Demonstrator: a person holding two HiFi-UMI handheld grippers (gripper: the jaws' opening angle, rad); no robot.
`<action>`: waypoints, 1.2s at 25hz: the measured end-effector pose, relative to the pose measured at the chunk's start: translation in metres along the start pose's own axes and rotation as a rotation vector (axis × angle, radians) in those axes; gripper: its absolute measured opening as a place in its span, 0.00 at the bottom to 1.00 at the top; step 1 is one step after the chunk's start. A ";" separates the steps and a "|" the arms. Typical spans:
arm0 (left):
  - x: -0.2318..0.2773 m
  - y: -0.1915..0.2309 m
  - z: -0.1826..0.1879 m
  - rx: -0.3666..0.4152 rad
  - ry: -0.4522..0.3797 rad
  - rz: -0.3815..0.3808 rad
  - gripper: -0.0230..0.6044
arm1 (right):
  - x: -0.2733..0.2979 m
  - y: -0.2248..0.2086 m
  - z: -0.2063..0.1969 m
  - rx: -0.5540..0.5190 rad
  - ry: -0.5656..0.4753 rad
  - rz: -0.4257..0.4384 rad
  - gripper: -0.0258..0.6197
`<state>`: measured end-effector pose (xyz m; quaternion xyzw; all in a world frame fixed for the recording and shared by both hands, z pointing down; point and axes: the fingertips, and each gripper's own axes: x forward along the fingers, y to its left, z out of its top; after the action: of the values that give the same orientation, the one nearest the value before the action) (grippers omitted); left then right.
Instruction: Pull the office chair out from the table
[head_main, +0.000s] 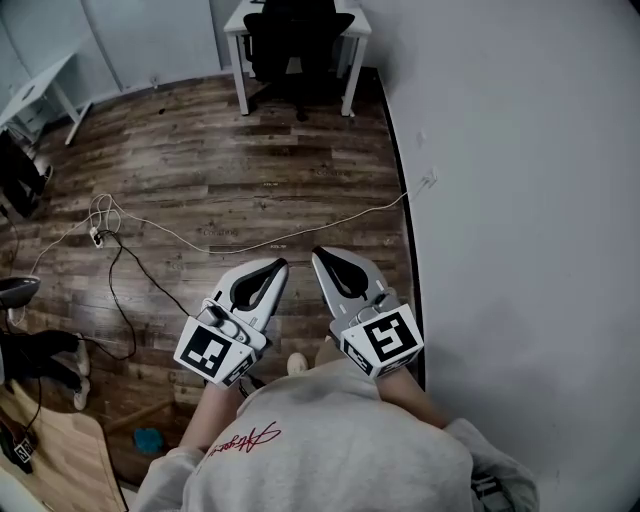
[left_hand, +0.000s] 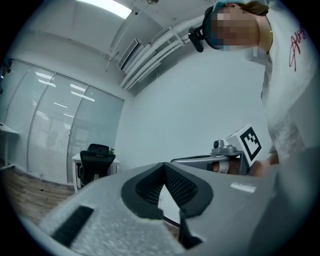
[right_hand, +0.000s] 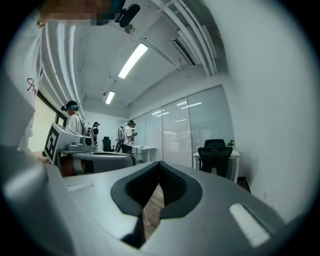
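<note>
- The office chair (head_main: 297, 45) is all black, with a tall backrest, a headrest on top, armrests on both sides and a castor base showing low down.
- It stands upright, its long axis vertical, with the seat pushed in under the white bench (head_main: 356, 22).
- Its backrest faces out into the room and its front points at the far wall.
- Bench and chair sit at the far end of the wooden floor (head_main: 250, 170), in the far right corner just beside the white wall (head_main: 520, 200).
- The left tool (head_main: 276, 266) is closed, its dark pads meeting at the tip with nothing between them.
- The right tool (head_main: 320, 254) is likewise closed and empty.
- Both tools are held side by side near the person's body, at the near end of the floor, pointing towards the chair and well apart from it.
- A white cable (head_main: 300, 235) runs across the floor between the tools and the bench.
</note>
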<state>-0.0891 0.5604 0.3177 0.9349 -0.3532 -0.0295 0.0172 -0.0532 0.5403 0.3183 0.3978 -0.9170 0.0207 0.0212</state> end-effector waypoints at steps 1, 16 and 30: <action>0.001 0.003 -0.002 -0.004 0.002 0.001 0.02 | 0.002 0.001 0.000 -0.001 0.002 0.005 0.04; 0.057 0.088 -0.004 -0.005 -0.024 0.054 0.02 | 0.054 -0.084 -0.013 0.046 0.000 -0.027 0.04; 0.216 0.206 0.006 0.021 0.011 0.048 0.02 | 0.171 -0.260 0.025 0.044 -0.042 -0.054 0.04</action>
<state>-0.0637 0.2635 0.3138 0.9264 -0.3760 -0.0202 0.0100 0.0196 0.2366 0.3086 0.4231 -0.9055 0.0319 -0.0060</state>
